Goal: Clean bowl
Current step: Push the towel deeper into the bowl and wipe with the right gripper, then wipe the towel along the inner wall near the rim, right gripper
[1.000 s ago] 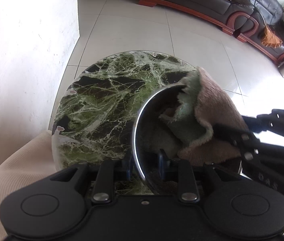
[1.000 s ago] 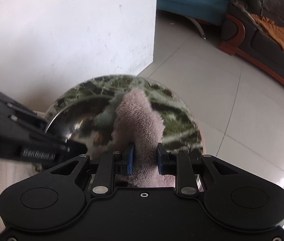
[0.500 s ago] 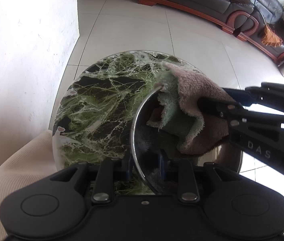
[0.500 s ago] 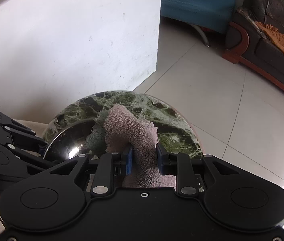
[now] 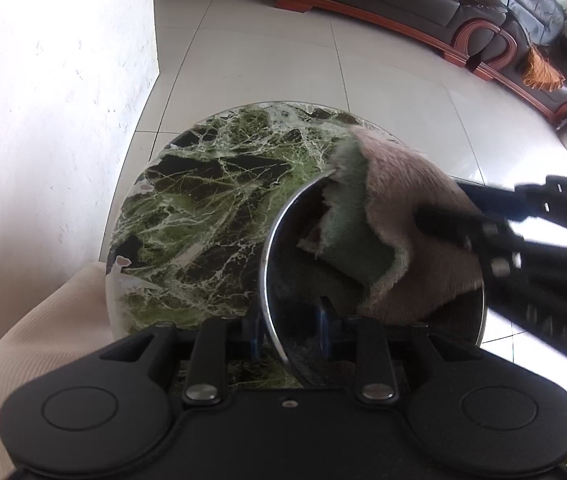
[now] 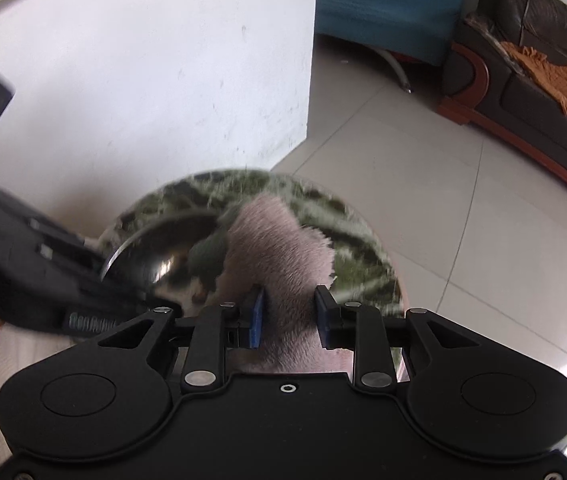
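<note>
My left claw (image 5: 289,322) pinches near rim of steel bowl (image 5: 283,248), bowl sitting on round green marble table (image 5: 203,208); my right claw (image 6: 289,312) clamps pink-green cloth (image 6: 279,240), jaws just easing apart slightly; cloth draped over bowl's far rim, inside.

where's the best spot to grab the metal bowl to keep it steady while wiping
On its thin rim, at the near edge beside the left claw, one finger inside and one outside. The wall is smooth and curved, and the cloth fills the far side, so only the near rim is free.
</note>
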